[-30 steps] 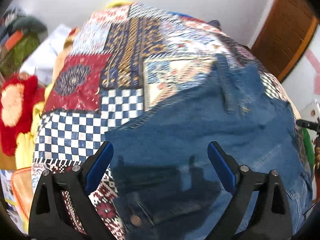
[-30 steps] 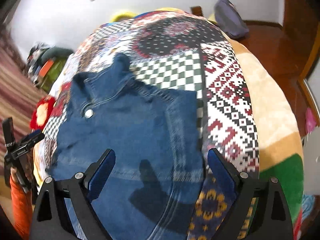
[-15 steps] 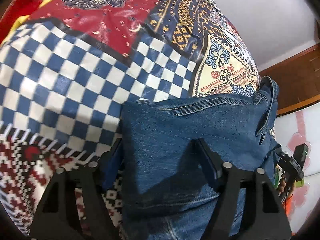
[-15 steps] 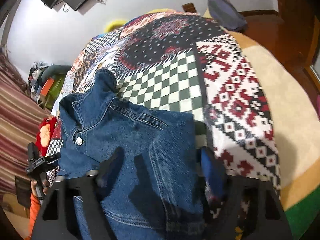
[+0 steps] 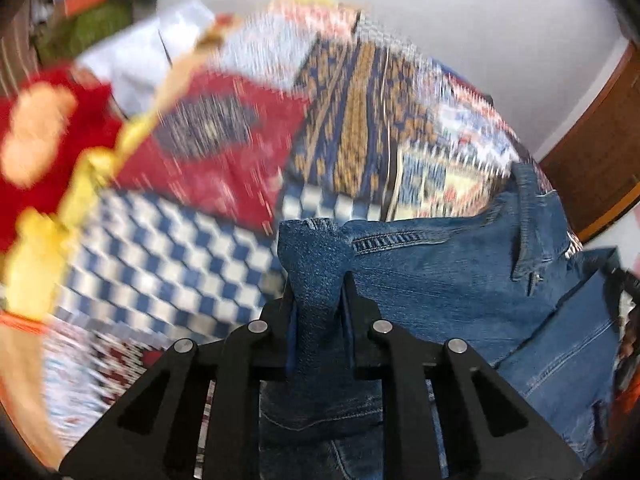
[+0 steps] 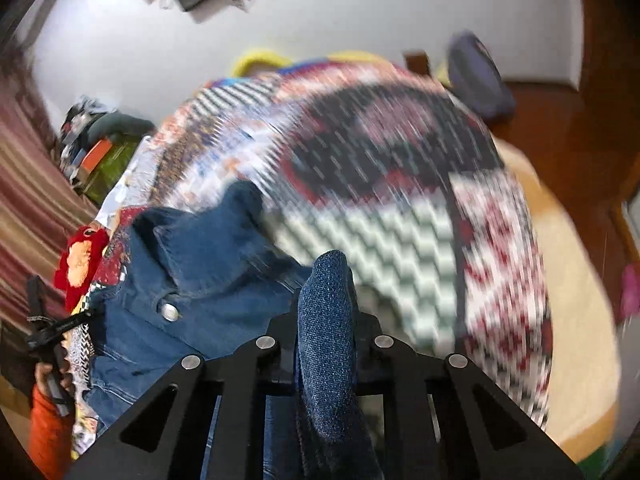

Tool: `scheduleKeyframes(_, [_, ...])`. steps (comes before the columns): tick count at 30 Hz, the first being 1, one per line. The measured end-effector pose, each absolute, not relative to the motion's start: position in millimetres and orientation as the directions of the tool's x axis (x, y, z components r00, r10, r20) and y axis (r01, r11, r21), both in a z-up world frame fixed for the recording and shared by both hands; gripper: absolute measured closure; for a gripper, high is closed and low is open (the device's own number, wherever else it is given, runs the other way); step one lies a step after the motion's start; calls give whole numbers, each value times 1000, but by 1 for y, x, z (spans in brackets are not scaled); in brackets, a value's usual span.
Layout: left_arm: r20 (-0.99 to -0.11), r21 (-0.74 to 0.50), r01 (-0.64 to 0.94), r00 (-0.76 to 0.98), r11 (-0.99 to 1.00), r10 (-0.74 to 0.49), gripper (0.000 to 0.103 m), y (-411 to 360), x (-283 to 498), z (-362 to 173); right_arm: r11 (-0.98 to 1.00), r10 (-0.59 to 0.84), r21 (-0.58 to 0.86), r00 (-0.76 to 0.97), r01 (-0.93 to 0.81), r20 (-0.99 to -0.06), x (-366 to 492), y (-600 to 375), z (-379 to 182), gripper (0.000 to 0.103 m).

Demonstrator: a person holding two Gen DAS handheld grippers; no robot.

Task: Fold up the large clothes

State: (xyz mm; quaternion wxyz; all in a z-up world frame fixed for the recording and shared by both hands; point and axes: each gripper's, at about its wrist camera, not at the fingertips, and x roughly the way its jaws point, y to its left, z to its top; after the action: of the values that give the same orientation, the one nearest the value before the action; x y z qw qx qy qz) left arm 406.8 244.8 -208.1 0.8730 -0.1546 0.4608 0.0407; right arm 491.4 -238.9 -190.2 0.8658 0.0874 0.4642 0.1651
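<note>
A blue denim jacket lies on a patchwork bedspread. In the left wrist view my left gripper is closing, and its pads pinch a bunched fold at the jacket's left corner. The right wrist view shows the collar and a metal snap button of the jacket. My right gripper is shut on a raised fold at the jacket's right edge, over the bedspread. Both views are blurred by motion. The left gripper's black body shows at the far left, held by a hand in an orange sleeve.
A red and orange plush thing and yellow cloth lie beside the bed. Piled bags and clothes stand by the white wall. A dark bag sits on the wooden floor beyond the bed. A wooden door is at the right.
Both grippers went from wide open over the flat jacket to closed, each on a fold of denim. The pinched cloth has risen off the bedspread and both views have swung.
</note>
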Motion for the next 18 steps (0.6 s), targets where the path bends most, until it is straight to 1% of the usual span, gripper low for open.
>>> scheduleKeyframes(4, [-781,-166,-228,624,960,13,85,253,405,-180,936,345,226,586,-268,-733,508,-211,-157,90])
scheduleKeyframes(7, [-786,-127,-253,615,959,58,85,264,412,-180,943,322,190,605,-272,-728,524,-197,-151,90])
scheduleKeyframes(9, [-803,-122,-265,593,957,61,85,271,418,-190,954,286,163,601,-252,-746,539,-193,-162,90])
scheduleKeyframes(14, [-840,-118,-274,540,954,51,84,276,436,-228,971,182,58,567,-230,-803,557,-186,-210,89])
scheduleKeyframes(16, [-852,-100,-275,520,956,60,82,273,441,-244,971,169,45,542,-235,-823,560,-187,-226,89])
scheduleKeyframes(18, [-862,-72,-274,500,959,78,80,270,447,-257,971,175,62,506,-232,-845,563,-191,-241,89])
